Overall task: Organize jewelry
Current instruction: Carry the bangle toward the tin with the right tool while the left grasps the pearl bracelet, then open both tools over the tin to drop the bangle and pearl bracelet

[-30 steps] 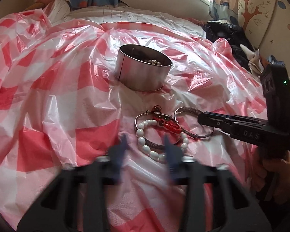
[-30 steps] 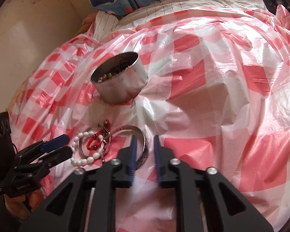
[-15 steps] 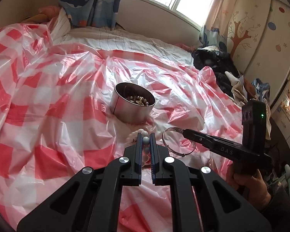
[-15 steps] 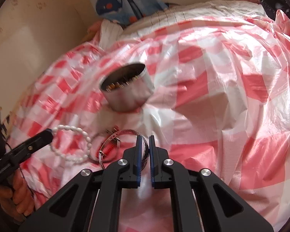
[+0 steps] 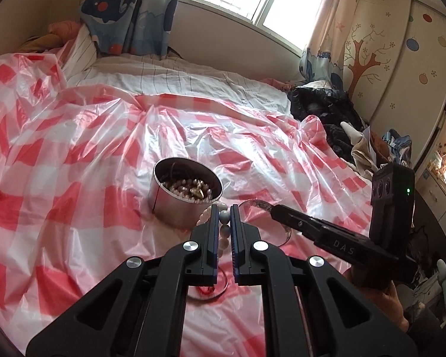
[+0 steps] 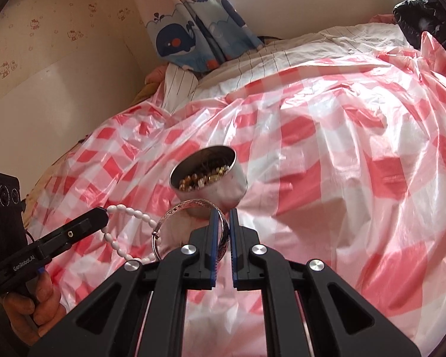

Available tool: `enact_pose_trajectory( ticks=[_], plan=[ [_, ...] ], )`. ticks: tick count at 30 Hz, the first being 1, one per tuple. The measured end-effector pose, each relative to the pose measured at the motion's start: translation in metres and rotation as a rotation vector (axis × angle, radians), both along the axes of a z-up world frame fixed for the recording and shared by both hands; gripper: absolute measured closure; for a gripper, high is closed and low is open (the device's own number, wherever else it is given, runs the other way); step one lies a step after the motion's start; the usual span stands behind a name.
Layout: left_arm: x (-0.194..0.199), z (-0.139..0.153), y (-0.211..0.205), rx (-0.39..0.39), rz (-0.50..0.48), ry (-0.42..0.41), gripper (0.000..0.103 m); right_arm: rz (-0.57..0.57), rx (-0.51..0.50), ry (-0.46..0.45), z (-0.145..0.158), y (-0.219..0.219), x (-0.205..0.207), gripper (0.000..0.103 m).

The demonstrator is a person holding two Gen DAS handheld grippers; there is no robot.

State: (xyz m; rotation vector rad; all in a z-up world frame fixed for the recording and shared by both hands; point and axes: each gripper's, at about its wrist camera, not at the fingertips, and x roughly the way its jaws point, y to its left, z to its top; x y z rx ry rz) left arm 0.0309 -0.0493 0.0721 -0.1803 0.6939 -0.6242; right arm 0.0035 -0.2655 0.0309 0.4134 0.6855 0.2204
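A round metal tin (image 5: 187,193) holding beads and jewelry stands on the red-and-white checked plastic sheet (image 5: 74,154); it also shows in the right wrist view (image 6: 214,181). My left gripper (image 5: 224,217) is shut on a white bead bracelet (image 5: 224,217), lifted just right of the tin; the bracelet hangs in the right wrist view (image 6: 133,214). My right gripper (image 6: 223,217) is shut on a silver bangle (image 6: 181,211), lifted near the tin. A ring with red beads (image 5: 206,290) lies on the sheet under my left gripper.
The sheet covers a bed with a striped cover (image 5: 163,74). A whale-print curtain (image 5: 128,12) hangs at the back by a window. Dark clothes (image 5: 321,110) are piled at the right, by a painted wardrobe (image 5: 401,59).
Both grippers closed on jewelry and rose from the sheet: the left took the white bead bracelet, the right the silver bangle. Both now hang higher, near the tin.
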Motion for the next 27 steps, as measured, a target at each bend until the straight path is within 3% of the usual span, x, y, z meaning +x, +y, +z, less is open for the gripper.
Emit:
enact_pose_trajectory(
  ticks=[15, 17, 19, 21, 27],
  plan=[
    [0.065, 0.016, -0.026, -0.076, 0.022, -0.022, 0.097, -0.03, -0.029, -0.037, 0.014, -0.005, 0.031, 0.095],
    [0.085, 0.005, -0.027, -0.043, 0.066, 0.005, 0.096, -0.032, -0.033, -0.037, 0.014, -0.006, 0.039, 0.095],
    [0.112, -0.02, -0.026, 0.041, 0.118, 0.109, 0.096, -0.032, -0.04, -0.036, 0.014, -0.006, 0.049, 0.095],
    [0.121, -0.037, -0.017, 0.067, 0.175, 0.165, 0.096, -0.029, -0.055, -0.035, 0.014, -0.004, 0.061, 0.095],
    [0.094, -0.053, 0.013, 0.074, 0.228, 0.163, 0.086, 0.022, -0.134, -0.018, 0.005, 0.023, 0.105, 0.095]
  ],
)
